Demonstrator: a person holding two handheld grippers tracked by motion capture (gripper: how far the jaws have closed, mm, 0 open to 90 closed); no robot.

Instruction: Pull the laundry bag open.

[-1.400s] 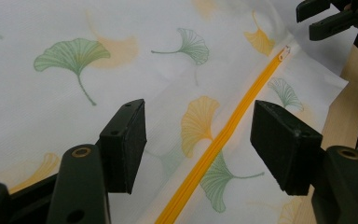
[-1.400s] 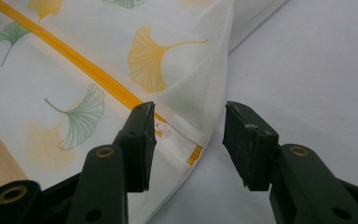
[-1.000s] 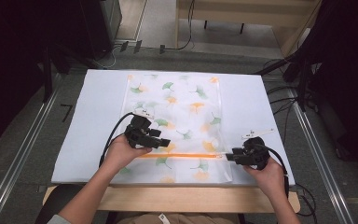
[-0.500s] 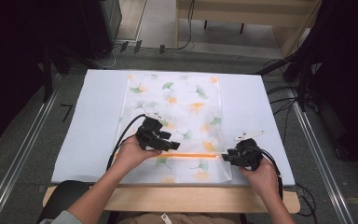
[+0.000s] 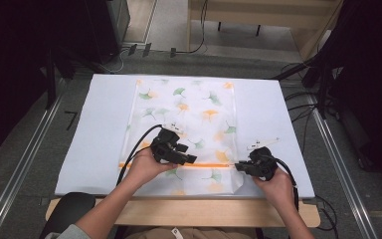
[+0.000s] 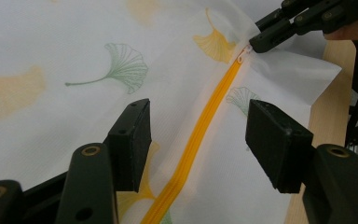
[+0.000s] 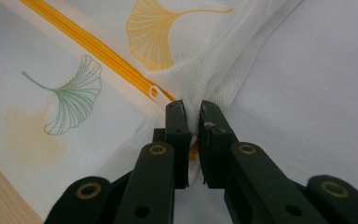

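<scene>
White mesh fabric printed with green and orange ginkgo leaves makes up the zip bag (image 5: 186,129) lying flat on the pale cover of the desk (image 5: 94,129), its near end toward the person. No writing or label can be read on it.

Nearest the person, an orange zipper (image 6: 200,126) runs across the bag. The right hand-held gripper (image 7: 192,122) has just been closing, and its 2 jaws are now pinched on the bag's fabric at the end of the zipper, right beside the small zipper pull (image 7: 154,91); a fold of mesh is caught between the pads. In the high view this gripper sits at the bag's right edge (image 5: 243,168).

Left of it, the left hand-held gripper (image 6: 198,140) hovers over the middle of the zipper with its jaws wide apart, 1 on each side of the orange line, gripping nothing. The zipper looks shut along its length, and whether the bag holds anything cannot be told.
</scene>
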